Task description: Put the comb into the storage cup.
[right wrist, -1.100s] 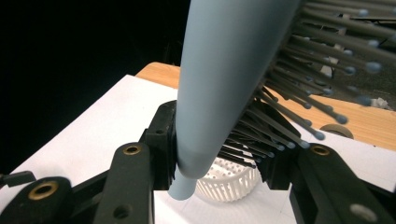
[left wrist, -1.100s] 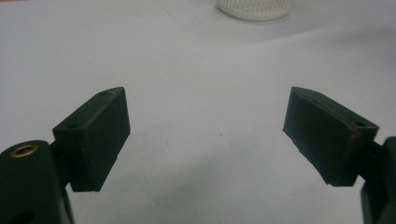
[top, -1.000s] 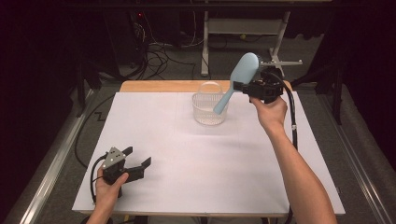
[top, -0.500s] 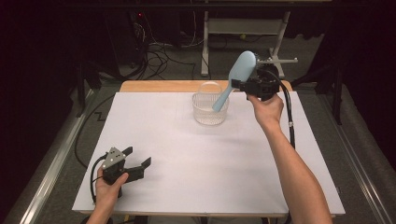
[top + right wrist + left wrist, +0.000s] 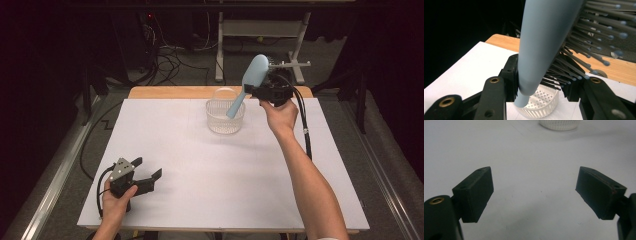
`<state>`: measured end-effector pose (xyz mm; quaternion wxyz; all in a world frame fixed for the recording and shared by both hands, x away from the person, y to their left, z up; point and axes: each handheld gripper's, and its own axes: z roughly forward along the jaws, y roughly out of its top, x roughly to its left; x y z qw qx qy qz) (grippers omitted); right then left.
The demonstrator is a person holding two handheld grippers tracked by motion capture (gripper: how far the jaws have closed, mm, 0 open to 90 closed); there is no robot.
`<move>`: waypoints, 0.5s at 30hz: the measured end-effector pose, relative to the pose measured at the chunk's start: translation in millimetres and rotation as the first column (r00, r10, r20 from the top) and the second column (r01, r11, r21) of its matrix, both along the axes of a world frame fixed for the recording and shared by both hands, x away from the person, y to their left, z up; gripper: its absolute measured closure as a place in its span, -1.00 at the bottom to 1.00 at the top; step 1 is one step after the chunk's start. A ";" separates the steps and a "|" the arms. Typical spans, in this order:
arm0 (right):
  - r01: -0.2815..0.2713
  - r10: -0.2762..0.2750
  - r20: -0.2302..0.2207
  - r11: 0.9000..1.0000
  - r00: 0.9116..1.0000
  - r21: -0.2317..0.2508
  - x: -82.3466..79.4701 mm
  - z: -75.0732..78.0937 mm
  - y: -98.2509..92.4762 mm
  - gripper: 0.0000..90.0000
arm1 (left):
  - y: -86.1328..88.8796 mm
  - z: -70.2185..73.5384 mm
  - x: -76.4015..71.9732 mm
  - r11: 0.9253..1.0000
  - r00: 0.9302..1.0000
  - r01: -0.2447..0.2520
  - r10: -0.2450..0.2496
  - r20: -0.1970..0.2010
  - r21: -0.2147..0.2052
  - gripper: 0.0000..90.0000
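High view: I see the right gripper raised over the far edge of the table, its jaws pinching a light blue brush. The brush is tilted: head up and away, handle end pointing down over the basket, a white perforated round one sitting on the white sheet near the far edge. I can't tell from here whether the handle tip touches the basket rim. The left gripper is at the near left corner, low over the sheet, held in the left hand, jaws spread with nothing between them, well apart from the basket.

Left gripper view: both black jaws wide apart, bare white sheet between them. The basket's bottom edge shows at the top, far off.

Right gripper view: the jaws are clamped on the brush where the head meets the handle, one against the smooth blue back, the other on the bristle side. The handle end hangs directly above the basket's open top. Wooden table edge behind.
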<state>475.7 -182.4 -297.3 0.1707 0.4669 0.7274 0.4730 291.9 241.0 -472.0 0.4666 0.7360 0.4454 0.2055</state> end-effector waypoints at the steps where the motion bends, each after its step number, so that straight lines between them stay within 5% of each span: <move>1: 0.001 -0.001 0.001 1.000 1.000 0.000 1.0 -0.9 0.5 0.25 | 0.0 0.0 0.0 1.000 1.000 0.001 -0.001 0.000 0.000 -0.66; 15: 0.025 -0.025 -0.012 1.000 1.000 -0.004 11.0 -12.7 9.1 0.25 | -0.5 -0.2 0.0 1.000 1.000 0.009 -0.009 0.000 0.001 -0.66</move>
